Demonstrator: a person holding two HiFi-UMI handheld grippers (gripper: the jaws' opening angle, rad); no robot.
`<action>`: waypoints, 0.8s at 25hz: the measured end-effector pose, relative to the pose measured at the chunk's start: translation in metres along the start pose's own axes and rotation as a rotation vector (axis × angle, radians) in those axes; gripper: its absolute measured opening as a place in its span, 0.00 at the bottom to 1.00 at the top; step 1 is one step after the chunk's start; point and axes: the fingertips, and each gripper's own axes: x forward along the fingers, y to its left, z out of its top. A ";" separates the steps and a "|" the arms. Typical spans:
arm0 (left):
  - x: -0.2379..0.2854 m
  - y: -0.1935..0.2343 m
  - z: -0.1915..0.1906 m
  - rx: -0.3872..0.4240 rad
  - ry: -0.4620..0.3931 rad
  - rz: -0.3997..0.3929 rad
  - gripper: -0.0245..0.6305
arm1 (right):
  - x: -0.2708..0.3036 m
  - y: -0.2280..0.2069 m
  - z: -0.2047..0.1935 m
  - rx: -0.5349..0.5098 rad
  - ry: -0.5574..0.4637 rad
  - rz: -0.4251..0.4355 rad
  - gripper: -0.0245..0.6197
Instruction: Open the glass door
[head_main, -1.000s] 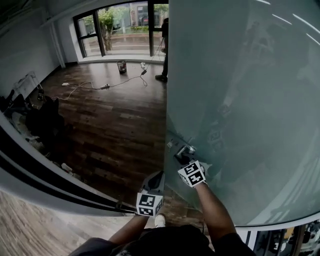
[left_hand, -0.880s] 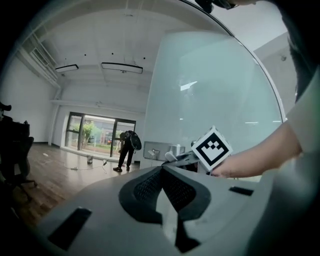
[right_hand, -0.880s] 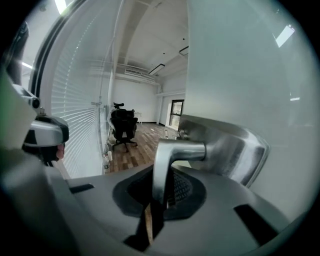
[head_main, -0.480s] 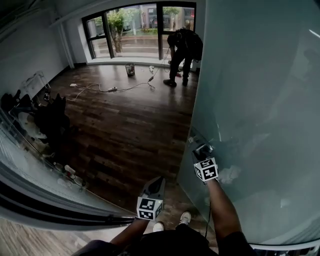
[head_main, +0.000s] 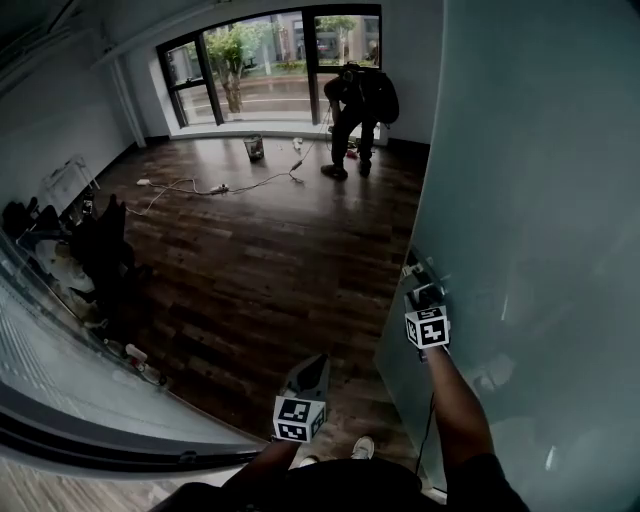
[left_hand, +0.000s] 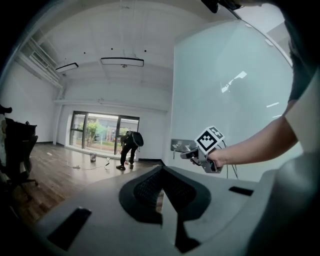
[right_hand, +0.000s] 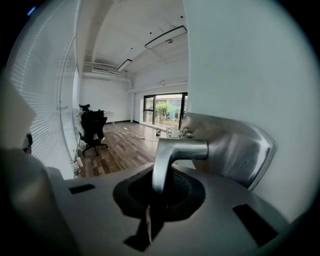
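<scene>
The frosted glass door (head_main: 540, 200) stands swung open on the right of the head view. Its metal lever handle (head_main: 418, 276) sits at the door's near edge. My right gripper (head_main: 425, 298) is shut on that lever; in the right gripper view the lever (right_hand: 167, 155) runs down between the closed jaws (right_hand: 157, 192) in front of its plate (right_hand: 235, 150). My left gripper (head_main: 310, 372) hangs low in front of me, shut and empty, away from the door. The left gripper view shows its closed jaws (left_hand: 161, 187) and the right gripper (left_hand: 192, 152) at the handle.
A person (head_main: 358, 100) bends over near the far windows. Cables (head_main: 215, 187) and a small bucket (head_main: 254, 147) lie on the dark wood floor. A black office chair (head_main: 100, 255) stands at the left beside a glass wall with blinds (head_main: 60, 370).
The door has swung further right with my right gripper on its handle, uncovering more floor and the person by the windows. The left gripper has stayed low at the bottom middle of the picture.
</scene>
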 end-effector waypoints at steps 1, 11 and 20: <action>0.007 -0.003 0.001 -0.002 0.002 0.005 0.05 | 0.001 -0.017 -0.001 0.008 0.003 -0.017 0.07; 0.060 -0.017 0.005 -0.006 0.019 0.036 0.05 | 0.001 -0.165 -0.016 0.097 0.040 -0.179 0.07; 0.088 -0.033 -0.002 -0.002 0.045 0.036 0.05 | -0.010 -0.267 -0.036 0.152 0.093 -0.300 0.07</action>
